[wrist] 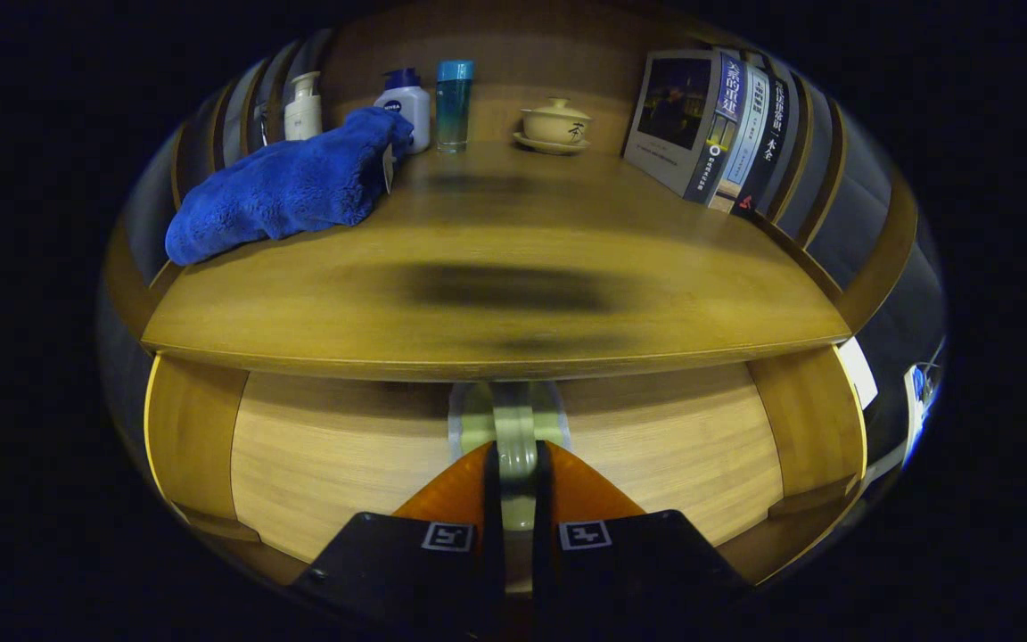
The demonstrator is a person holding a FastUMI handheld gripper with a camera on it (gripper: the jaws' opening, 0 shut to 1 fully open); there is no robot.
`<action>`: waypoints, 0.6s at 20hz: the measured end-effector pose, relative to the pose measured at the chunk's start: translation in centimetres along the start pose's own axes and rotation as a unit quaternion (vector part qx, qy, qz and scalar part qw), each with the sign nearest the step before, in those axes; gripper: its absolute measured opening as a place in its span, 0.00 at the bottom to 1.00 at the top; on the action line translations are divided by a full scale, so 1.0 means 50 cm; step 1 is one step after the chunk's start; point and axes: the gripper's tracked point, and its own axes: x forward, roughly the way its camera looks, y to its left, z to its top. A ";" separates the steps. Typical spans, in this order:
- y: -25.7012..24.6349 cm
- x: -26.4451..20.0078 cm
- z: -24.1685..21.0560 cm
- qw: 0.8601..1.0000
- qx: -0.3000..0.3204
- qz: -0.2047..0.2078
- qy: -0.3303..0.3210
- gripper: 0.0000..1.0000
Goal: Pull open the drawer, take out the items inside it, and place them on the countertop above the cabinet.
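The drawer handle is clamped between the fingers of the hand-held gripper — a straight, level pull is advised, below the tabletop ahead.

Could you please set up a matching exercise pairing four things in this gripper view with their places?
Things:
1. blue towel
2. lidded tea bowl
3. books
4. drawer handle

Places:
A. leaning at the countertop's end opposite the towel
B. between the fingers, which press on it from both sides
C. draped on the countertop in front of the pump bottles
D. on a saucer at the back of the countertop, between the teal bottle and the books

Pairs: 1-C, 2-D, 3-A, 4-B
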 end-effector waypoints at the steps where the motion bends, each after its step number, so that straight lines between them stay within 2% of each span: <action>1: -0.004 0.004 -0.001 1.000 0.000 -0.005 -0.001 0.21; 4: -0.005 -0.016 -0.006 1.000 -0.001 -0.007 0.001 0.21; 8: -0.025 -0.072 0.017 0.999 0.023 -0.010 -0.041 0.21; 12: -0.075 -0.134 0.027 0.997 0.034 -0.044 -0.060 0.21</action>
